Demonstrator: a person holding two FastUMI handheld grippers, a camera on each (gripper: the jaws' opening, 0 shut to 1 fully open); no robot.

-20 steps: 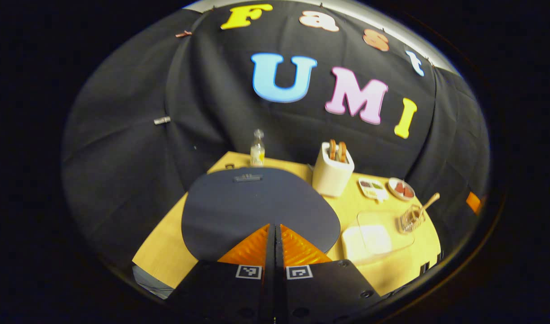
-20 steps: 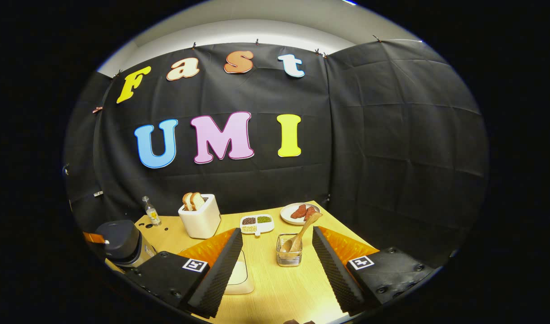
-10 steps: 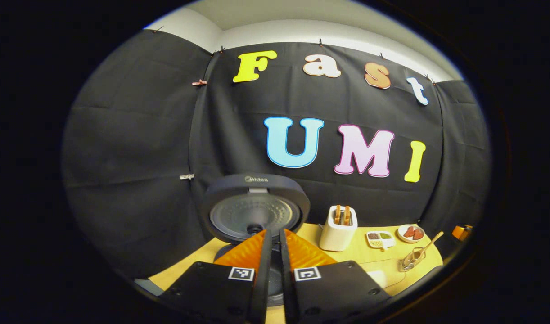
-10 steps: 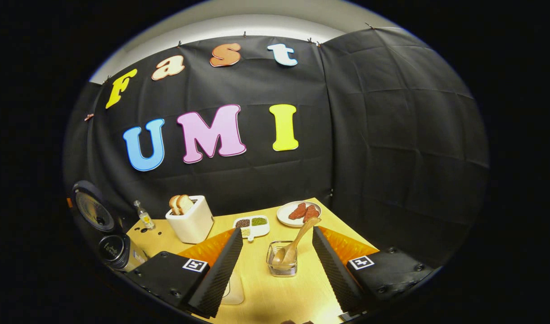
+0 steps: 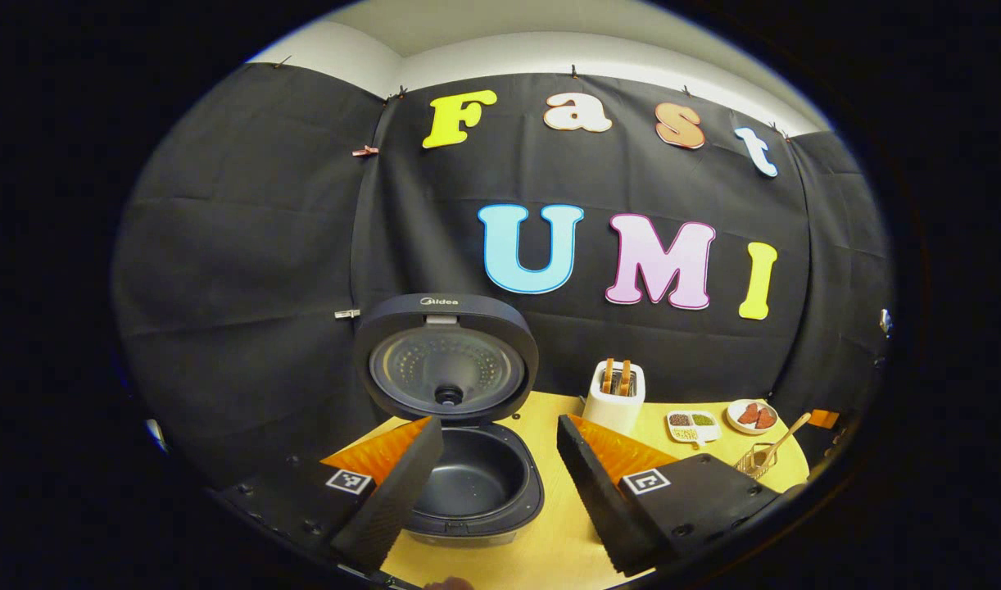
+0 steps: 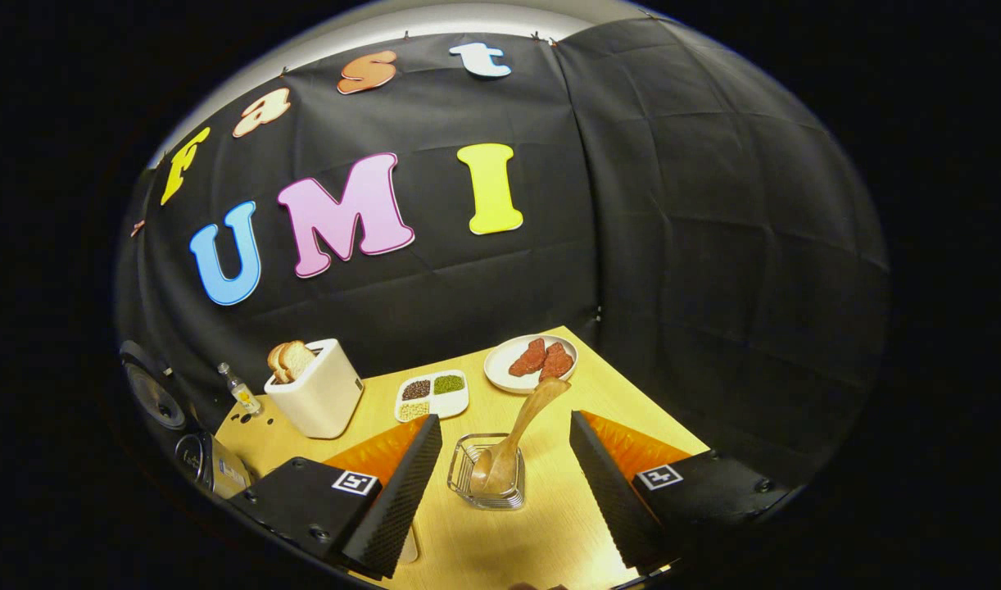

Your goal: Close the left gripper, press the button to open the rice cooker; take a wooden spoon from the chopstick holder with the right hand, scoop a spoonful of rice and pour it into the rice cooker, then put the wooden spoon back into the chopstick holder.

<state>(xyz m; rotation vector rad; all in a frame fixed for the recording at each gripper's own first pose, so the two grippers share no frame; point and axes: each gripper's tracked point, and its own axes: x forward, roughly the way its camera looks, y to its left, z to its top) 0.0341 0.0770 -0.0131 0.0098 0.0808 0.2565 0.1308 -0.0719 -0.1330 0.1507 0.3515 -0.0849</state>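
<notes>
The dark rice cooker [image 5: 476,487] stands with its lid [image 5: 446,360] raised upright and its dark inner pot bare. My left gripper [image 5: 496,483] is open, its fingers either side of the pot, nothing between them. A wooden spoon [image 6: 517,438] leans in the wire chopstick holder [image 6: 486,483], handle tilted up to the right. My right gripper [image 6: 505,475] is open, fingers apart on both sides of the holder, touching nothing. The spoon [image 5: 783,438] and holder [image 5: 754,460] also sit far right in the left gripper view. The cooker [image 6: 210,463] is at the far left of the right gripper view.
On the wooden table [image 6: 550,541] stand a white toaster [image 6: 316,397] with bread slices, a small bottle [image 6: 238,389], a divided dish of grains [image 6: 432,395] and a plate of red food [image 6: 531,363]. A pale container edge [image 6: 408,545] peeks beside my right gripper's left finger.
The cooker lid sprang from shut to fully upright. My left gripper drew back and went from shut to open. My right gripper came closer to the chopstick holder.
</notes>
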